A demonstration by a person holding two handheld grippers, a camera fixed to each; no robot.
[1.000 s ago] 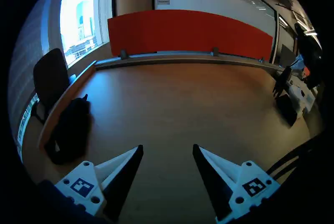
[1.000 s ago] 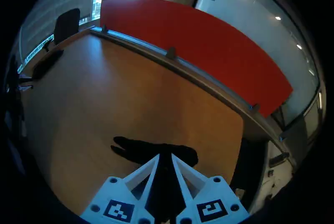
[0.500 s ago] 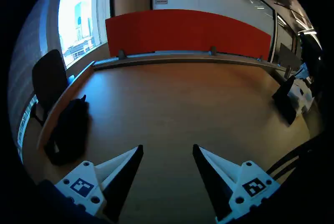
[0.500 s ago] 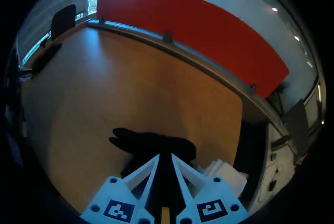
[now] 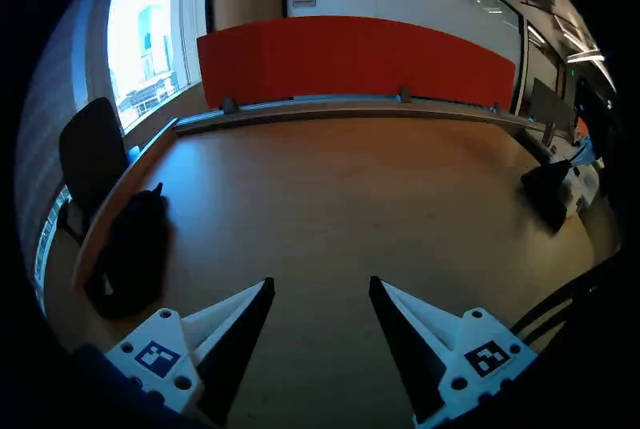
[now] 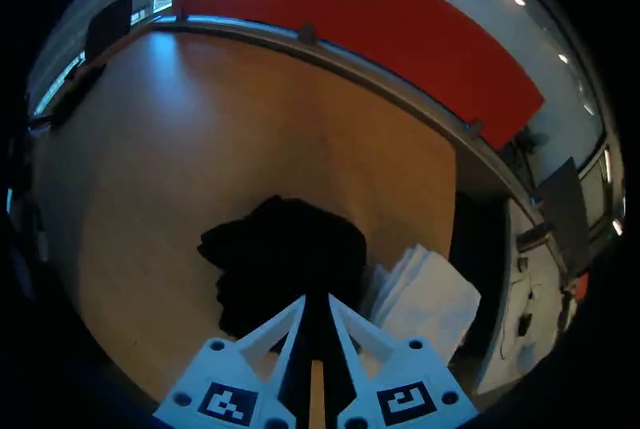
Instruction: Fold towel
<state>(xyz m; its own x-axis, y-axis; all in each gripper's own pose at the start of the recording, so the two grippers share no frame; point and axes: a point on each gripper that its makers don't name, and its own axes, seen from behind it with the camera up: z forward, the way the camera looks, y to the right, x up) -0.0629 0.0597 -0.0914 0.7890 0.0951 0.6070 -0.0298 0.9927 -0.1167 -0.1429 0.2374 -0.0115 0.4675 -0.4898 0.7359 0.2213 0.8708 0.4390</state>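
Right hand-held gripper (image 6: 317,313) clenched on black towel (image 6: 280,261), white towel stack (image 6: 424,301) at 3 o'clock; left hand-held gripper (image 5: 320,293) released. Pickup step; next likely spread it on tabletop (image 5: 344,189).

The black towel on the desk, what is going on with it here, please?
A person works with two hand-held claws. The right claw is shut on a bunched black towel at the near edge of the wooden desk, beside a stack of folded white cloths. The left claw is open and holds nothing, above the desk. The folding is not yet done.
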